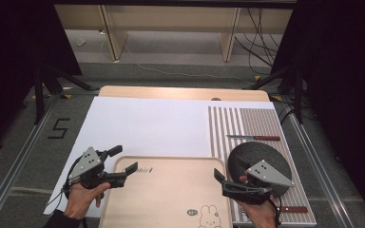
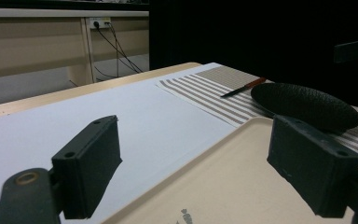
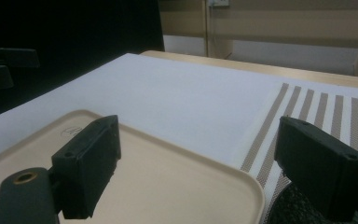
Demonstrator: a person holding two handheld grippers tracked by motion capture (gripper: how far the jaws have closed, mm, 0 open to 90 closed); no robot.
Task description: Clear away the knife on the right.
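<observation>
Both grippers hovered at the bottom of the high view, left gripper [image 1: 123, 160] jaws spread at the beige tray's [image 1: 166, 199] left edge, right gripper [image 1: 220, 181] jaws spread at its right edge, nothing pinched. Black plate [image 1: 261, 159] sat lower right on the striped mat [image 1: 256, 121], knife [image 1: 253, 137] just above it.

Striped placemat [image 1: 247, 124] sits at 3 o'clock on the white sheet [image 1: 142, 126]. A red-handled knife [image 1: 254, 137] lies across it, just at 12 o'clock from the black plate [image 1: 259, 159].
</observation>
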